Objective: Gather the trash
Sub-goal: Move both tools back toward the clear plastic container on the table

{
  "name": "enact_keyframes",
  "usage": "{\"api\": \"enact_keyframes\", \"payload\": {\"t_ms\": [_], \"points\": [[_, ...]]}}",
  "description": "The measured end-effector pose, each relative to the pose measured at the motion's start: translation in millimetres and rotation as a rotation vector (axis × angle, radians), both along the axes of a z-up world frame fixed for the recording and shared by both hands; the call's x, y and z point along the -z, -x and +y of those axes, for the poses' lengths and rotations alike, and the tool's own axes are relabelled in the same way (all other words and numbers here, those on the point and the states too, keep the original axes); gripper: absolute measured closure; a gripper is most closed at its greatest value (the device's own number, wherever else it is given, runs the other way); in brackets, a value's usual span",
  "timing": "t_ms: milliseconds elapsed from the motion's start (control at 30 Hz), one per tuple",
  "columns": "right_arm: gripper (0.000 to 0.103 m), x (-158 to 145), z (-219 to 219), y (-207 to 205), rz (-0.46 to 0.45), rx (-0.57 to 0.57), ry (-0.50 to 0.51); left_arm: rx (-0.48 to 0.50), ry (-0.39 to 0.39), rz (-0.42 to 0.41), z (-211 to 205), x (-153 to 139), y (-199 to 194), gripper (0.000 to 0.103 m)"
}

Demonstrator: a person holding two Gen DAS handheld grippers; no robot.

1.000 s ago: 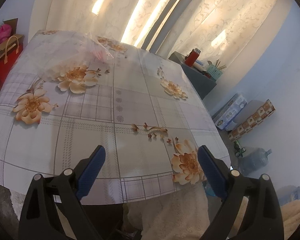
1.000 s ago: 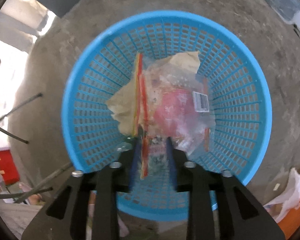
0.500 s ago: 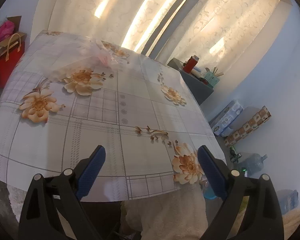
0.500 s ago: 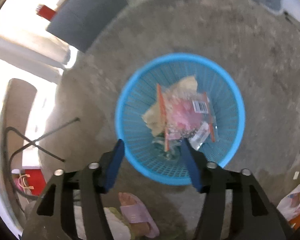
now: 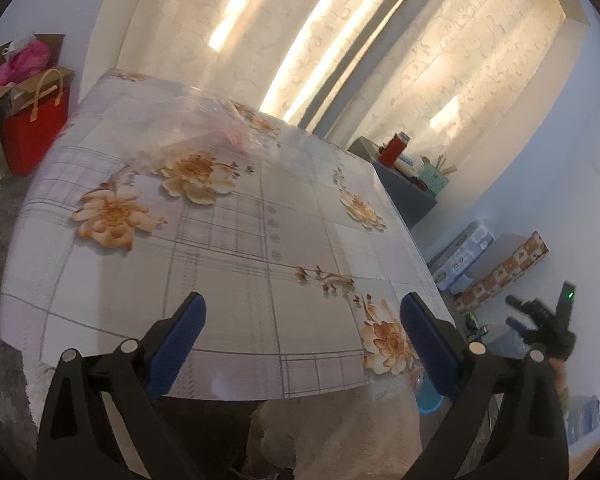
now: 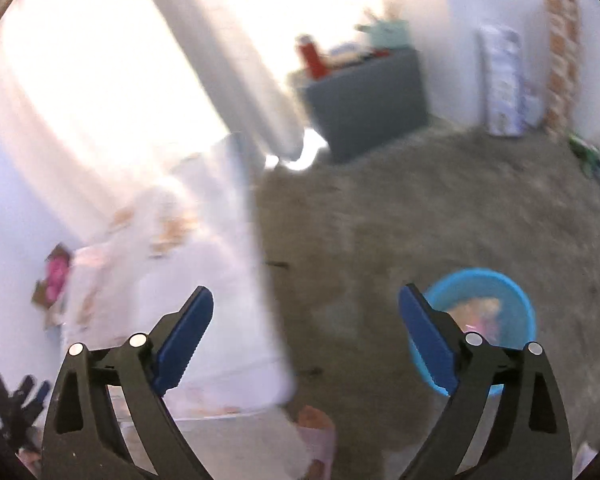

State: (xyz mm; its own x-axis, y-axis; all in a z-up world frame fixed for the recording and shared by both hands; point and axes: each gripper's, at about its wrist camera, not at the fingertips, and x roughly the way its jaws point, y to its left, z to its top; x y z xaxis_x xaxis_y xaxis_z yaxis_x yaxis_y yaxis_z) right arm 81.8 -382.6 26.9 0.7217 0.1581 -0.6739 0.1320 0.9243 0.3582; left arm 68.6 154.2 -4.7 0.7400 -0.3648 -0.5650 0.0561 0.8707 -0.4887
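Left wrist: left tongs point(image 5: 302, 334) spread, empty, over surface point(image 5: 228, 248).
Right wrist: right tongs point(image 6: 306, 330) spread, empty; blue basket point(image 6: 526, 312) with trash behind right finger, blurred.

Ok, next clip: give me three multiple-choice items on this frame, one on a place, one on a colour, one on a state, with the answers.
1. Where does the clear plastic bag lie?
A. on the far part of the table
B. in the basket
C. on the floor

2. What colour is the basket on the floor?
A. red
B. blue
C. grey

3. How do the right gripper fingers stand?
A. shut on a wrapper
B. shut, empty
C. spread apart, empty

Answers: 1 A, it rests on the floral tablecloth near the curtain side. 2 B, its rim and wall are bright blue. 3 C, only floor and table edge show between them.
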Motion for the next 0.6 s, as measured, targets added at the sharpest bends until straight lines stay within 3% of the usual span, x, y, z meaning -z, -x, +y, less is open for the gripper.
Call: {"api": "enact_keyframes", "payload": {"t_ms": [133, 267, 467, 600], "points": [[0.011, -12, 54, -15, -0.029, -0.111, -0.066, -0.033, -0.009, -0.025, 16, -5, 7, 0.006], [0.011, -7, 113, -39, -0.013, -0.212, -0.097, -0.056, -0.073, -0.053, 31, -15, 2, 0.006], [0.011, 8, 185, -68, 0.043, -0.392, -0.145, -0.109, -0.220, -0.085, 46, -33, -30, 0.006], [0.011, -3, 222, -93, 0.093, -0.498, -0.122, -0.164, -0.221, -0.066, 61, -34, -53, 0.006]]}}
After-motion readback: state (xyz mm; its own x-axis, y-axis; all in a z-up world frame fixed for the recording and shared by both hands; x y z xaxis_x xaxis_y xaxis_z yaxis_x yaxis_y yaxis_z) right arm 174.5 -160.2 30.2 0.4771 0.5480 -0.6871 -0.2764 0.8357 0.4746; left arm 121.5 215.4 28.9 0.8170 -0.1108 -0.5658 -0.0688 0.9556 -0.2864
